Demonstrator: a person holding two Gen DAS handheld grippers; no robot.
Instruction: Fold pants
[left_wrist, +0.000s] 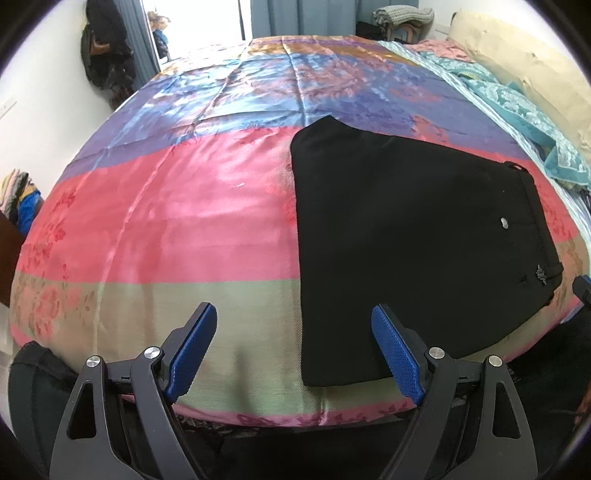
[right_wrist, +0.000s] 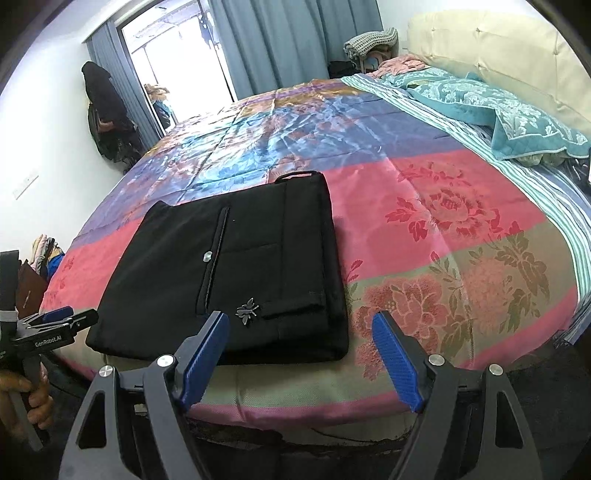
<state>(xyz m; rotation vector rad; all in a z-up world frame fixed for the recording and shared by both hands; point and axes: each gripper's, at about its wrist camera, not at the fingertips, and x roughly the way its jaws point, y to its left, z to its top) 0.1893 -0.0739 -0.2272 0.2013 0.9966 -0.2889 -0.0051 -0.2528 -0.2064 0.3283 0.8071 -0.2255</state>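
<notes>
Nearest, the left gripper and right gripper both hover with fingers spread wide, holding nothing. Just beyond, the pants lie folded into a compact black rectangle near the bed's front edge. The slick satin cover could let the stack slide or spring open if nudged. Farther back sit a teal quilt and headboard, well clear; nothing blocks access.

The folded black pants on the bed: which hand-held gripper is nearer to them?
Right, by a little. The right hand-held gripper hovers open over the folded black pants' near right corner; the left hand-held gripper hovers open at their near left edge.
</notes>
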